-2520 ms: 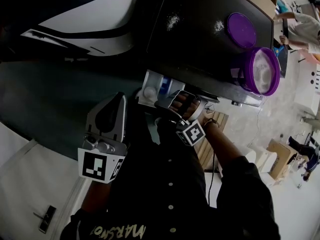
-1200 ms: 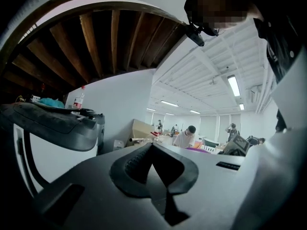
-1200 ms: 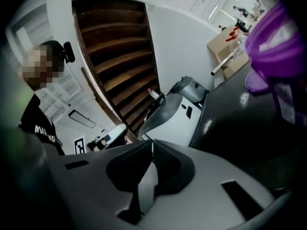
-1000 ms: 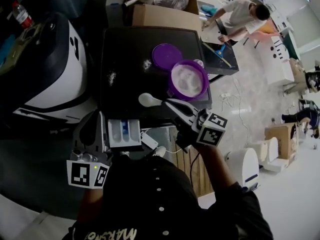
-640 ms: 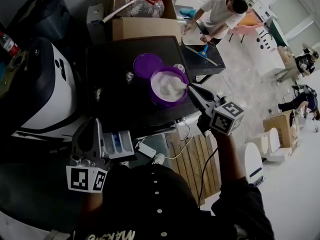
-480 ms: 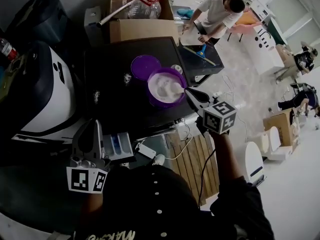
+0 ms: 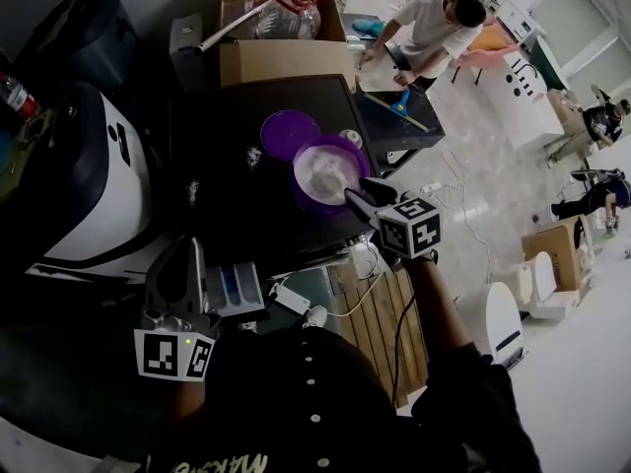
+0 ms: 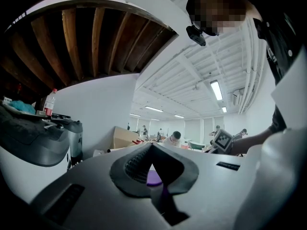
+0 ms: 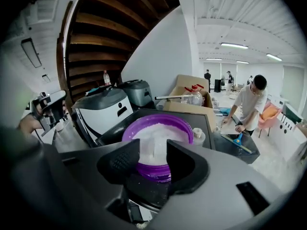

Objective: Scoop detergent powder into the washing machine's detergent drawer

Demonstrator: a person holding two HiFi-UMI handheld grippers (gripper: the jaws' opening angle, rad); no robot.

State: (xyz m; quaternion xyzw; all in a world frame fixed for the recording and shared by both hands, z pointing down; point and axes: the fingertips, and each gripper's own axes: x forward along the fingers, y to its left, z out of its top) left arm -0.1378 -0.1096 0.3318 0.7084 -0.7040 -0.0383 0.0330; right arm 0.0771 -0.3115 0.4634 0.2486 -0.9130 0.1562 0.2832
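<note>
A purple tub (image 7: 328, 172) of white detergent powder (image 9: 156, 137) stands on the black table (image 7: 227, 200), its purple lid (image 7: 289, 134) lying behind it. My right gripper (image 7: 357, 201) hangs just before the tub's near rim, tilted down at it. Its jaws (image 9: 153, 153) have just been opening and stand apart with nothing between them. A pale scoop handle shows faintly in the powder. The white detergent drawer (image 7: 235, 289) sticks out below the table's near edge. My left gripper (image 7: 185, 256) is beside the drawer's left end, its tips (image 8: 152, 146) together and empty.
A white and black washing machine (image 7: 89, 185) stands left of the table. Behind it sits a cardboard box (image 7: 281, 57) with a bottle. Spilled powder (image 7: 193, 190) dots the table. A wooden slat panel (image 7: 385, 313) and cables lie below. A person (image 7: 429, 23) works at a far bench.
My right gripper carried the white scoop from the table's front to the tub, then drew back toward me and opened, leaving the scoop in the powder. The left gripper stayed by the drawer.
</note>
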